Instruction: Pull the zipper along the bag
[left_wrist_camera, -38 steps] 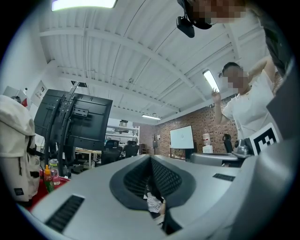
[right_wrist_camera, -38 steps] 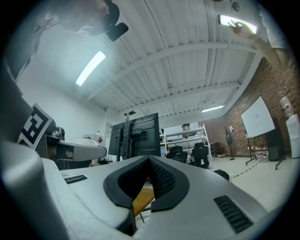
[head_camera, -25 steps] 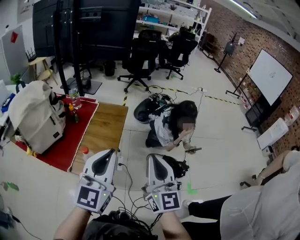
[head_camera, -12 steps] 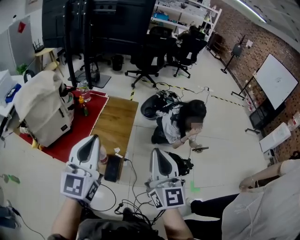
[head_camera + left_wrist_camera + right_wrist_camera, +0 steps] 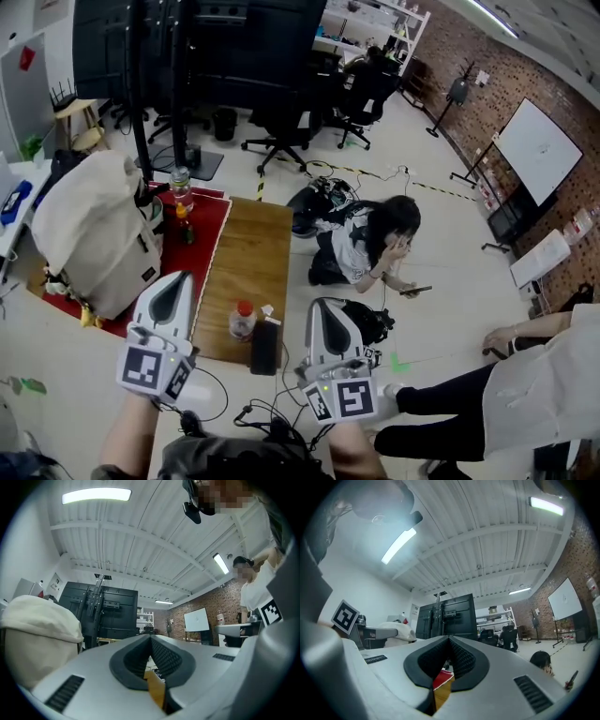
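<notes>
A cream backpack (image 5: 94,230) stands upright on a red cloth (image 5: 204,234) at the left end of a low wooden table (image 5: 251,267); its zipper is not discernible from here. My left gripper (image 5: 176,279) is held up in front of me, shut and empty, short of the table's near edge and to the right of the bag. My right gripper (image 5: 325,305) is also shut and empty, over the floor right of the table. In the left gripper view the bag (image 5: 37,634) bulks at the left of the shut left gripper (image 5: 151,637). The right gripper (image 5: 449,639) points over the table, bag (image 5: 396,630) far left.
A red-capped bottle (image 5: 242,319) and a black flat object (image 5: 264,347) sit at the table's near edge; two more bottles (image 5: 181,192) stand beside the bag. A person (image 5: 370,248) sits on the floor right of the table, another person (image 5: 525,394) at the right. Cables (image 5: 272,422) lie underfoot.
The view has closed in on the table: bag and table sit nearer and more central. Both grippers stay shut, with the left one now further from the right one.
</notes>
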